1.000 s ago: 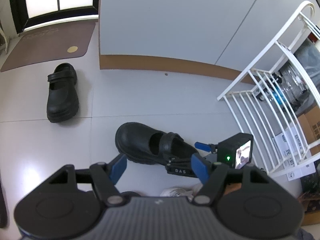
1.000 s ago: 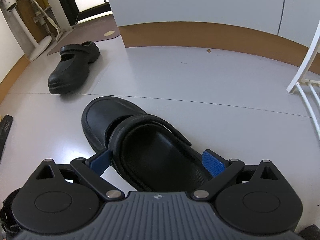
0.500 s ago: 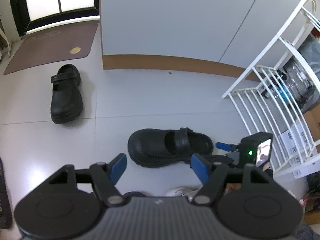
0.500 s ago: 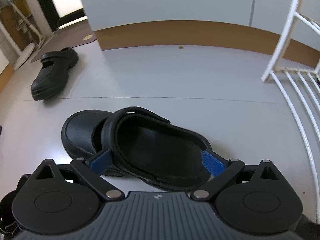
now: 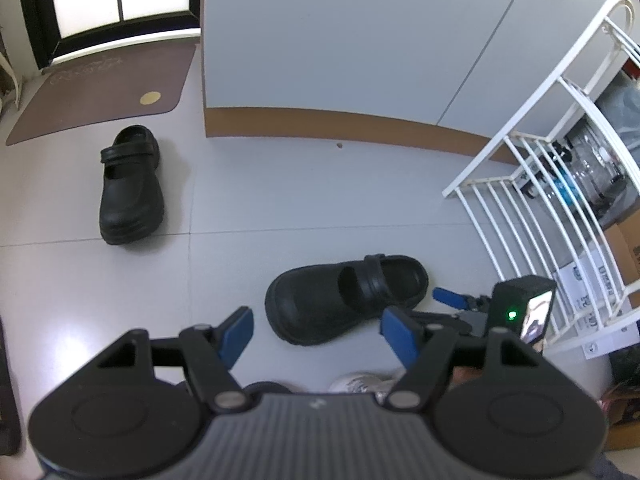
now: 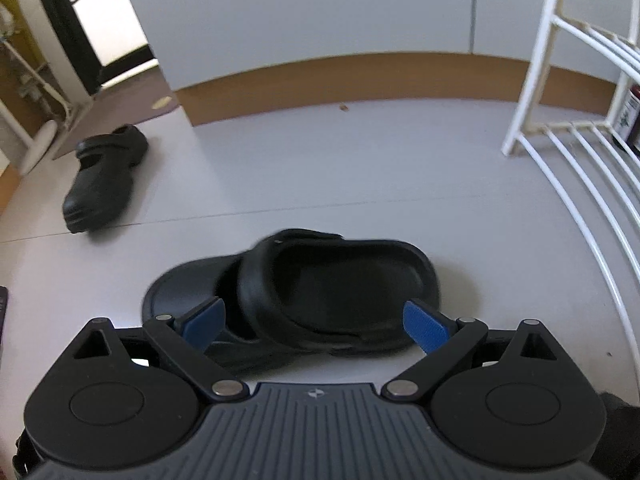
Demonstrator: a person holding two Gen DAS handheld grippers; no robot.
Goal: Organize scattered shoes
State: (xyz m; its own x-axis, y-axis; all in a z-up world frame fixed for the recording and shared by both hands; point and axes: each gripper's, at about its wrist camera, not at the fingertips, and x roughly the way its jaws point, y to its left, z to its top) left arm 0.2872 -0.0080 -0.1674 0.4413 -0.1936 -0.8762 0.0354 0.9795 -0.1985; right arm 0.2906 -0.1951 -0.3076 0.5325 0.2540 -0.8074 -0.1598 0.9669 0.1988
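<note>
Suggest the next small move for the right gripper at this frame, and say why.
Probably ease the right gripper forward and close on the heel of the near black clog. Its jaws stand open on either side of the heel, apparently not pressing it, and the clog lies on the floor short of the white rack.

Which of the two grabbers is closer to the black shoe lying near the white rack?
Right. The right gripper has the near shoe between its open fingers at the heel; the left gripper hovers apart, open, short of its toe.

Floor (image 5: 280, 200); two black shoes (image 5: 344, 296); doormat (image 5: 96, 92)
</note>
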